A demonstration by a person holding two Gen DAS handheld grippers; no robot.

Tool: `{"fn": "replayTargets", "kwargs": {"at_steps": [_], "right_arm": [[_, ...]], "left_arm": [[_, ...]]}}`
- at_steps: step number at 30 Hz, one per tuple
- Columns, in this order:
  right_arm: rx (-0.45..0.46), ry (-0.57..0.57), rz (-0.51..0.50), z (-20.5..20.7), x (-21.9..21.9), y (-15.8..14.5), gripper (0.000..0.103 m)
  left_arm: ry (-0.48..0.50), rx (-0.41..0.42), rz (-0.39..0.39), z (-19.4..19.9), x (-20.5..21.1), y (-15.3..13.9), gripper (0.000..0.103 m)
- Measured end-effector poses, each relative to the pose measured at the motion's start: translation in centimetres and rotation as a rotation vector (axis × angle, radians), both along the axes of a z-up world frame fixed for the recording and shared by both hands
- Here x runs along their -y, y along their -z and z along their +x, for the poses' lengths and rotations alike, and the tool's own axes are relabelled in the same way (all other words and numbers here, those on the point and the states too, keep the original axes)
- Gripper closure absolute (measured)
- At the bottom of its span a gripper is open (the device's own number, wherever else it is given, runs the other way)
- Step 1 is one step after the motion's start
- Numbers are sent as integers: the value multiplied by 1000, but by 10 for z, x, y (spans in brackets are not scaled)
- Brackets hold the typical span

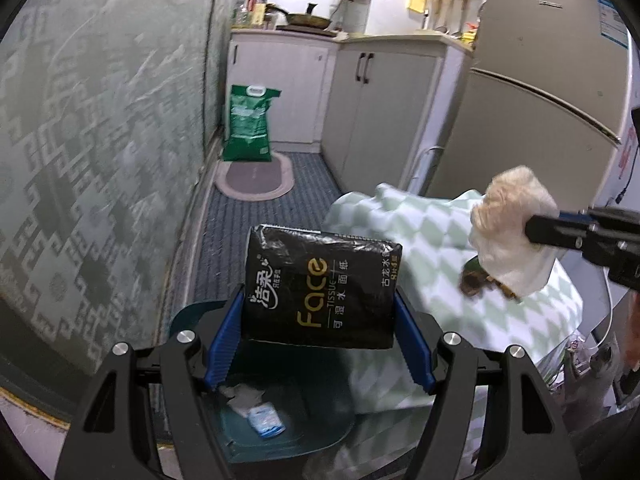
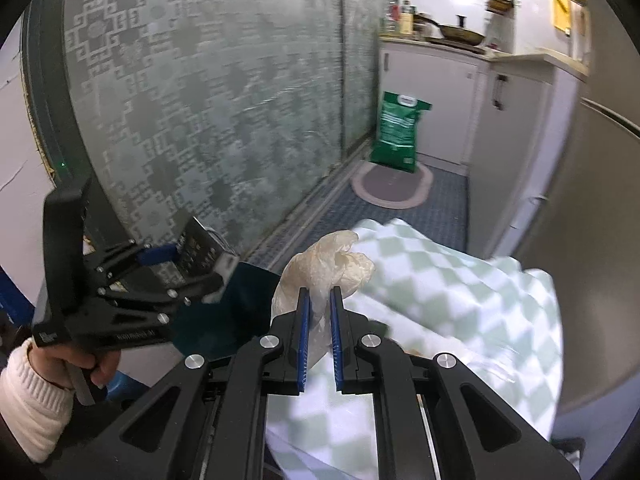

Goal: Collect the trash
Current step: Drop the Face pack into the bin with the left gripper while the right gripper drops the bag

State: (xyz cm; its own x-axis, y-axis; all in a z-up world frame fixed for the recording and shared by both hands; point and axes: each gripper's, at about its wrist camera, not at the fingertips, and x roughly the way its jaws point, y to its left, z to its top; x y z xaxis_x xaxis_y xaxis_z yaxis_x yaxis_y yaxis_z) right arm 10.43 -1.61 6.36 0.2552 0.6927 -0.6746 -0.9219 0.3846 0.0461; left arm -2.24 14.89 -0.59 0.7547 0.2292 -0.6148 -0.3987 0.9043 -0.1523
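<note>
Tissue pack (image 1: 320, 292), black, clamped between left gripper (image 1: 320, 344) fingers, hanging above teal trash bin (image 1: 280, 432). Readable: "Face", "TISSUE", Chinese characters. Only the left wrist view shows inside the bin: crumpled paper (image 1: 240, 398) and small blue-white packet (image 1: 266, 420) below the jaws. Right gripper (image 2: 319, 344) pinches a crumpled whitish plastic bag (image 2: 324, 268) over green-checked tablecloth (image 2: 460, 300). Right wrist view alone shows the person's left hand (image 2: 76, 364) on the other gripper's handle. Green sack (image 1: 248, 124) far ahead on floor, print too small to read.
</note>
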Motion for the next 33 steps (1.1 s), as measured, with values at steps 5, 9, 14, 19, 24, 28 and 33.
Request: {"fn": "replayTargets", "kwargs": {"at_steps": [5, 9, 14, 19, 24, 28, 33], "right_arm": [[-15, -54, -10, -18, -33, 3, 93], [-24, -72, -39, -26, -52, 13, 93], [-62, -73, -77, -30, -72, 26, 93], [-76, -87, -110, -37, -85, 37, 93], [-75, -100, -130, -44, -93, 43, 93], [-76, -98, -145, -45, -98, 46, 93], [-82, -107, -160, -48, -104, 51, 92]], "left_arm": [[-20, -60, -5, -16, -16, 17, 31], [-12, -117, -27, -21, -24, 33, 28], [-12, -160, -36, -26, -31, 46, 28], [-19, -145, -32, -34, -34, 41, 31], [-30, -141, -28, -38, -36, 38, 44], [-44, -120, -28, -42, -40, 34, 52], [-56, -87, -27, -49, -44, 28, 60]]}}
